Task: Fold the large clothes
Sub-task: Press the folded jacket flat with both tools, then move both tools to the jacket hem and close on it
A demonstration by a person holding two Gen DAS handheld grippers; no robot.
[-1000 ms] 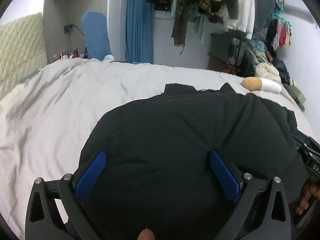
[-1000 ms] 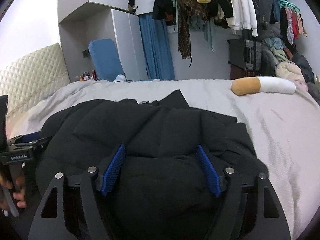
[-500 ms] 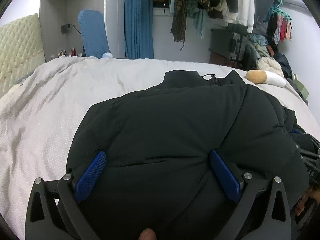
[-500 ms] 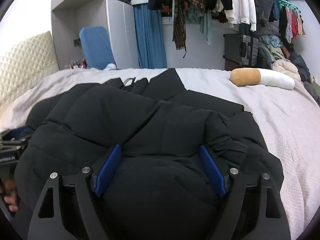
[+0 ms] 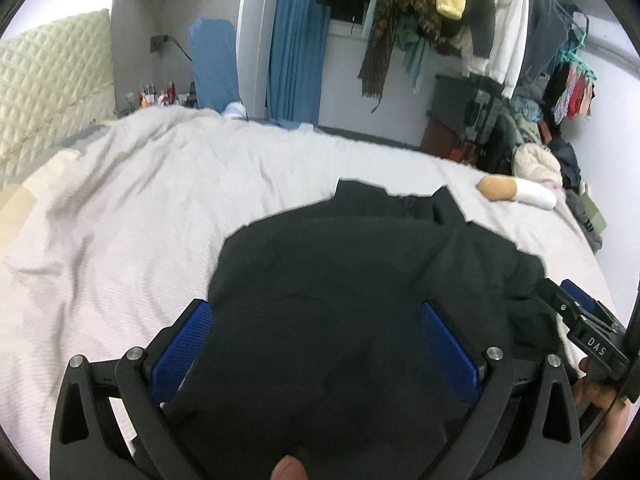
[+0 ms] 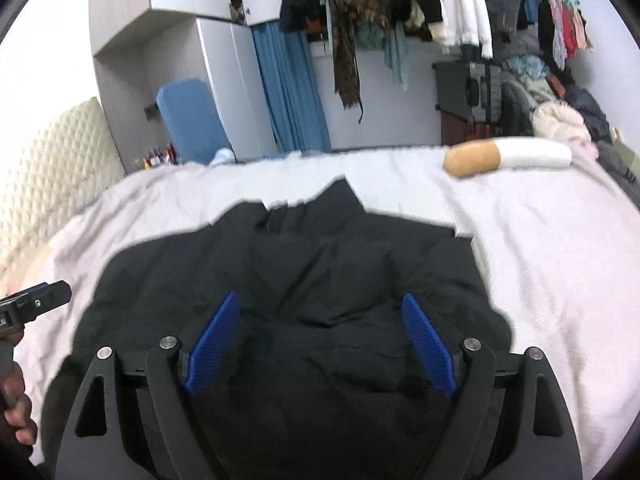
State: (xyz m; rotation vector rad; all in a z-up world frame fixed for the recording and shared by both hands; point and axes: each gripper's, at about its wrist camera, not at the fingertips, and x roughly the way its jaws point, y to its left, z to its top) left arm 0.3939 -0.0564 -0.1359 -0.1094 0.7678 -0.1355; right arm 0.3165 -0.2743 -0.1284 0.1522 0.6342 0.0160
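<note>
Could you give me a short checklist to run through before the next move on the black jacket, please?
1. Black jacket lies on the bed, bunched rather than flat: not ok.
2. Right gripper is opening, with jacket fabric between its blue fingers; whether the pads press on it: cannot tell.
3. Left gripper stands wide with fabric filling the gap; grip: cannot tell.
4. Collar end of the jacket points to the far side of the bed, visible in both views: ok.
5. Brown and white cushion lies apart from the jacket: ok.
6. Bare bedspread lies left of the jacket for spreading it: ok.
</note>
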